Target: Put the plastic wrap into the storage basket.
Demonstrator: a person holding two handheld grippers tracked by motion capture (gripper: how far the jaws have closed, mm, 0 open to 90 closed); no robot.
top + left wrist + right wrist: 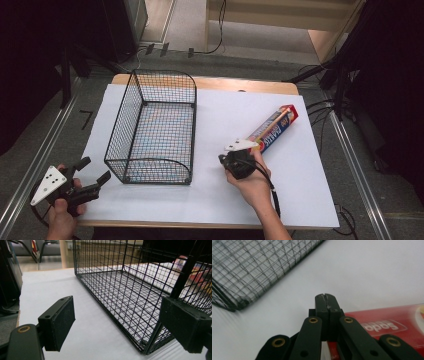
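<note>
- Looking down from the high view: right gripper (pixel 240 156) sits center-right of the frame, right at the near end of the foil box (pixel 274 129).
- Box is long, red/blue/orange, lying flat on the white sheet (pixel 300 185), running diagonally up toward the upper right.
- Right gripper view: jaws pressed fully together w/ nothing between them, pads meeting dead center of the frame. Red box (pixel 387 322) is in the lower right, just beside and partly under the linkage. Can't tell if it's actually touching.
- Person's right hand (pixel 252 182) wraps the gripper body, forearm coming in from the bottom edge, cable trailing down along the wrist.
- Left gripper (pixel 92 172) is way down in the lower left corner of the high view, held by the left hand (pixel 62 217), off the counter's corner and well apart from the box.
- Left gripper view: jaws spread wide, one pad (pixel 60 321) lower left, the other at the right edge, nothing between them but white sheet and basket.
- Black wire basket (pixel 152 130) stands upright, center-left of the high view, empty, betw. the two grippers. Its near corner (pixel 147 350) is close to the left jaws in the left gripper view.
- Wooden counter (pixel 210 82) edge peeks out at the top of the sheet.
</note>
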